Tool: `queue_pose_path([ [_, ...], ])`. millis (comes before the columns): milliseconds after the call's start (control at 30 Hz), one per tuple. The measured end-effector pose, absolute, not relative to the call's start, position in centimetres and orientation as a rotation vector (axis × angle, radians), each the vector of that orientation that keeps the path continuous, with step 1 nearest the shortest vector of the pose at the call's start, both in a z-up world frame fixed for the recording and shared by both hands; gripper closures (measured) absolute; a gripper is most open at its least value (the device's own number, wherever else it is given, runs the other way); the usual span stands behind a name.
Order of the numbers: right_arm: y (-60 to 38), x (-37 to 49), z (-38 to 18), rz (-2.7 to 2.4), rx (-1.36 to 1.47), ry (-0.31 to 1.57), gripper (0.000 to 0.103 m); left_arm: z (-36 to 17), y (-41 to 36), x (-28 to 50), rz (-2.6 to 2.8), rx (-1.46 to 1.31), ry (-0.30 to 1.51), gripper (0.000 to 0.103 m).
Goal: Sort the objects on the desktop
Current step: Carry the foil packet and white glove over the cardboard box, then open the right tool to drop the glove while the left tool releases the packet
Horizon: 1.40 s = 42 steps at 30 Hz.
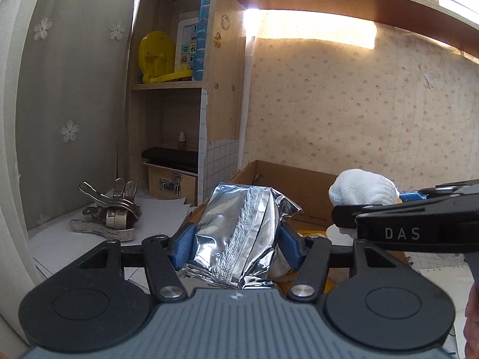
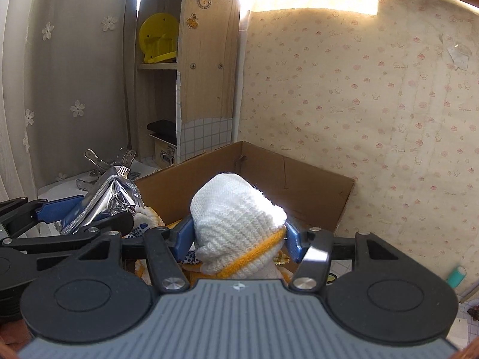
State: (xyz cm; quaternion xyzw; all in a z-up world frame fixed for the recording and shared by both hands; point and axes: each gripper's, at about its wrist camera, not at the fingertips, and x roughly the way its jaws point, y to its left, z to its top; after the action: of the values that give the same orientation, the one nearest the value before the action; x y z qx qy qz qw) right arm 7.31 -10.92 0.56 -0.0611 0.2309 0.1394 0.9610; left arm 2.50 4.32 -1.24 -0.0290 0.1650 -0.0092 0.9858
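A crinkled silver foil packet (image 1: 236, 233) stands upright between the blue pads of my left gripper (image 1: 236, 243), which is shut on it. My right gripper (image 2: 238, 237) is shut on a white knitted glove with a yellow cuff (image 2: 236, 224). Both hang over the near side of an open cardboard box (image 2: 314, 185). In the left wrist view the glove (image 1: 362, 190) and the right gripper (image 1: 419, 224) come in from the right. The right wrist view has the foil packet (image 2: 110, 197) at its left, in the left gripper's grip. More knitted gloves (image 2: 146, 224) lie in the box below.
A pile of metal clips (image 1: 112, 209) lies on white paper at the left, near a flowered curtain. Behind stands a wooden shelf unit (image 1: 209, 89) with a yellow toy, a black pad and a small case. Patterned wallpaper backs the box. A teal roll (image 2: 456, 275) lies at the far right.
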Motion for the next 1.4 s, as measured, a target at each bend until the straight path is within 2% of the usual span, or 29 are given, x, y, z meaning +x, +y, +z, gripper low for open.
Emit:
queue_pose_path([
  [933,-11.0,17.2,1.0,0.323,-0.062,0.544,0.04,-1.3,2.8,6.1,-0.091,-0.007,0.363,0.04],
  [1100,-11.8,17.3,1.5,0.323,-0.016,0.506,0.022,-1.1,2.8,6.6,-0.09,-0.007,0.361,0.04],
  [1400,-13.5,14.5,2.4,0.313,-0.024,0.446,0.021,-1.2,2.0,6.6,-0.094,0.002,0.372,0.04],
])
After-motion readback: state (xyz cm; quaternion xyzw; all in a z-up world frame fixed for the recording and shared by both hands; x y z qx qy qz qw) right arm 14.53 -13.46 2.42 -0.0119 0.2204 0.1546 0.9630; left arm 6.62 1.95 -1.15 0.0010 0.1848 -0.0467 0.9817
